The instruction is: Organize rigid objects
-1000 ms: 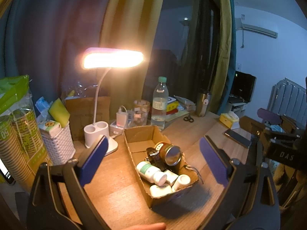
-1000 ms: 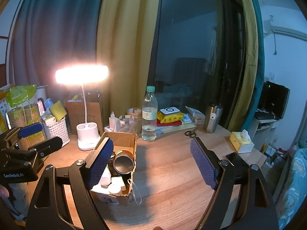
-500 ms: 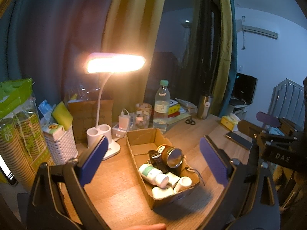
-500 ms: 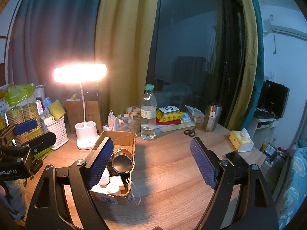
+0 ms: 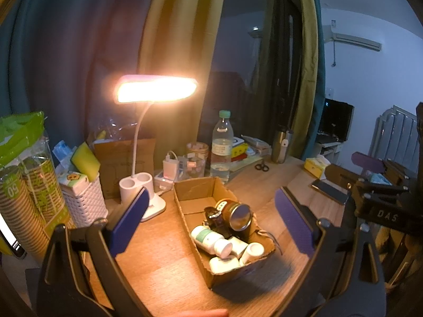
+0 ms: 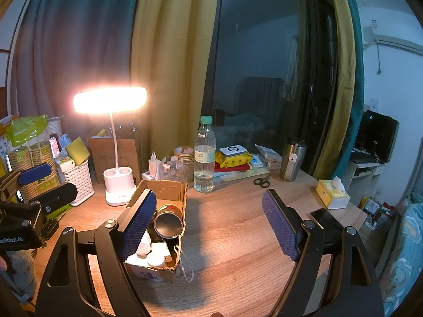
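home bedroom/study. wooden desk [image 6: 238,227] with lit desk lamp [image 6: 111,100] at 10 o'clock, curtains [image 6: 169,60] over dark window [image 6: 264,66] at 12, wall ac unit [image 5: 357,41] at 1, monitor [image 6: 380,137] at 3, bedding [image 6: 404,251] at 4. water bottle [image 6: 204,155], tissue box [image 6: 332,190], paper cups [image 5: 29,185] as desk clutter.

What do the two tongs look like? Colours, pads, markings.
Both tongs are alike: black angular frames with triangular cut-outs, silver pivot bolts and blue pads, dimpled on the right tongs. The left tongs show "...RobotAI" lettering on their body in the right view; the right tongs' body reads "DAS" in the left view. No cables or sleeves are visible.
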Demonstrator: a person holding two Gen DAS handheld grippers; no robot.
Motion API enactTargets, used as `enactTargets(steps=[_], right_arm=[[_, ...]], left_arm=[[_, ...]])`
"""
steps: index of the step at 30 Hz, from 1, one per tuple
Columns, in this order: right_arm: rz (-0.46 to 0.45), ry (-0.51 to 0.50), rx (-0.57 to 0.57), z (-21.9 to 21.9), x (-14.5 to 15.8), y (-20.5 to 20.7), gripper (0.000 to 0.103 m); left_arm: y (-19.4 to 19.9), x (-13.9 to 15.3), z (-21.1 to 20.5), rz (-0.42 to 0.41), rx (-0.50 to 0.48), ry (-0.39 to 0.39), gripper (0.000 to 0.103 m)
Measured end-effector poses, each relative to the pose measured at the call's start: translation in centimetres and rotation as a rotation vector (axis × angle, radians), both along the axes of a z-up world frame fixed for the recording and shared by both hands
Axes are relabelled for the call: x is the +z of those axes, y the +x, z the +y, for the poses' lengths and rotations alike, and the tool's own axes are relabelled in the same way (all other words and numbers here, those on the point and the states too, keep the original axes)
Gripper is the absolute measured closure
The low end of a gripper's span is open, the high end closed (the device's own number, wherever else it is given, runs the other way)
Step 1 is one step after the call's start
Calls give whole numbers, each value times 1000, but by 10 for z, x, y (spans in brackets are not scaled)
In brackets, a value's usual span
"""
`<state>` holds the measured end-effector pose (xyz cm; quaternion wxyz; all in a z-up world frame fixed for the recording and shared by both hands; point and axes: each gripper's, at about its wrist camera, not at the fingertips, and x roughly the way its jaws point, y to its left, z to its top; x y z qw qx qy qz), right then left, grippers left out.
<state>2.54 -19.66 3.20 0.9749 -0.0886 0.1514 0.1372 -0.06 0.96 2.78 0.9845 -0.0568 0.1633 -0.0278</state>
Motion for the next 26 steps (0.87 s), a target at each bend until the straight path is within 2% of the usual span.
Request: enactTargets(steps=[26], right_arm=[[15,-6,7,-1,-5,3,18]], left_arm=[[1,1,-1,-12,-4,17,6]])
